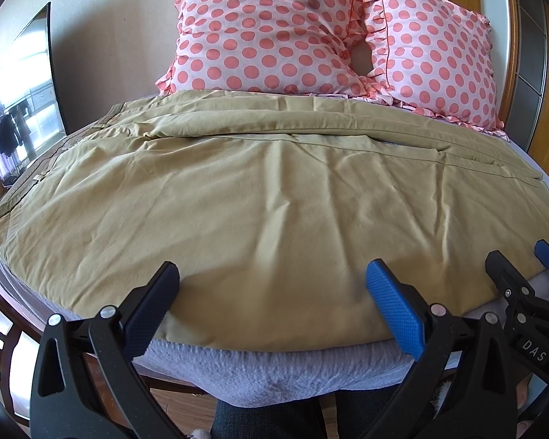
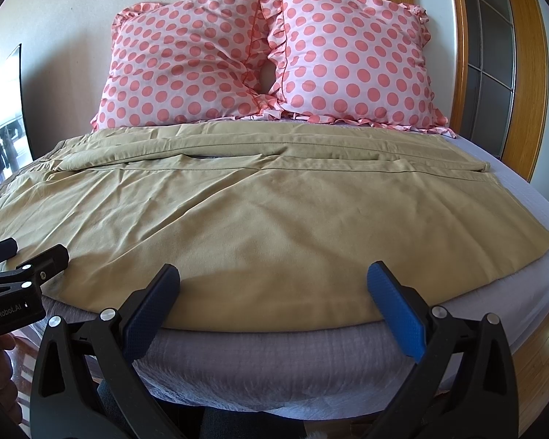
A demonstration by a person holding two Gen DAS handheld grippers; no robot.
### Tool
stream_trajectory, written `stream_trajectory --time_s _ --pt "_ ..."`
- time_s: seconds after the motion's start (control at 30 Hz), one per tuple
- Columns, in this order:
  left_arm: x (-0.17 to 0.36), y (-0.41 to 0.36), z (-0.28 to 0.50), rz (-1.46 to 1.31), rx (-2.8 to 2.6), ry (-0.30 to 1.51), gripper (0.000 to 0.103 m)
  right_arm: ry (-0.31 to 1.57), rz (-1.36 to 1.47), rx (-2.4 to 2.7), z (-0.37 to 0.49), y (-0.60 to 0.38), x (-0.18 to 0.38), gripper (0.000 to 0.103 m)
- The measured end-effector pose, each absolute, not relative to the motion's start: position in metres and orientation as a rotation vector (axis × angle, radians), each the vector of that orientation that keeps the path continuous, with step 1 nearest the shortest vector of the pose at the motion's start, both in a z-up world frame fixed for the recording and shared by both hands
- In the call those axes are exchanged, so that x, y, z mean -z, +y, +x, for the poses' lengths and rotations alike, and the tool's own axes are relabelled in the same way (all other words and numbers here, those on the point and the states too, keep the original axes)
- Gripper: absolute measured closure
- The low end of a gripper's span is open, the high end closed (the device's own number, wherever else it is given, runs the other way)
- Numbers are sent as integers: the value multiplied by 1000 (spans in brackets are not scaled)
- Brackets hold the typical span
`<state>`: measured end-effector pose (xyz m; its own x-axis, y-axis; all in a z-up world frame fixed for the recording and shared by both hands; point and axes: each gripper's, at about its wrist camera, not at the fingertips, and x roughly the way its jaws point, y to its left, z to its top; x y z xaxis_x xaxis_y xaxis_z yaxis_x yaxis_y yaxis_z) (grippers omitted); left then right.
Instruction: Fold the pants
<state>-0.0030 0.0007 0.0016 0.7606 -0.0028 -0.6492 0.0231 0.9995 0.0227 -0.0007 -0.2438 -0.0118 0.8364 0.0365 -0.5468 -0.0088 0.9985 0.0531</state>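
Tan pants (image 1: 260, 197) lie spread flat across the bed, waistband at the left, legs running right; they also show in the right wrist view (image 2: 260, 212). My left gripper (image 1: 272, 278) is open, held just above the pants' near edge, holding nothing. My right gripper (image 2: 273, 280) is open over the near edge further right, also empty. The right gripper's fingers (image 1: 508, 274) show at the right of the left wrist view. The left gripper's fingers (image 2: 29, 256) show at the left of the right wrist view.
Two pink polka-dot pillows (image 1: 274, 29) (image 2: 351, 62) lean against the wall behind the pants. A grey-lilac bed cover (image 2: 274, 358) hangs over the near edge. A mirror (image 1: 18, 109) stands left; a wooden door frame (image 2: 523, 73) stands right.
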Motion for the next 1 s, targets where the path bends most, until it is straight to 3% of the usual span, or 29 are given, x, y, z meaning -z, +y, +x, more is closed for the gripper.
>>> stream_trajectory --time_s 1.0 --pt "-2 0 -3 33 18 711 2 576 49 -26 0 -246 10 1"
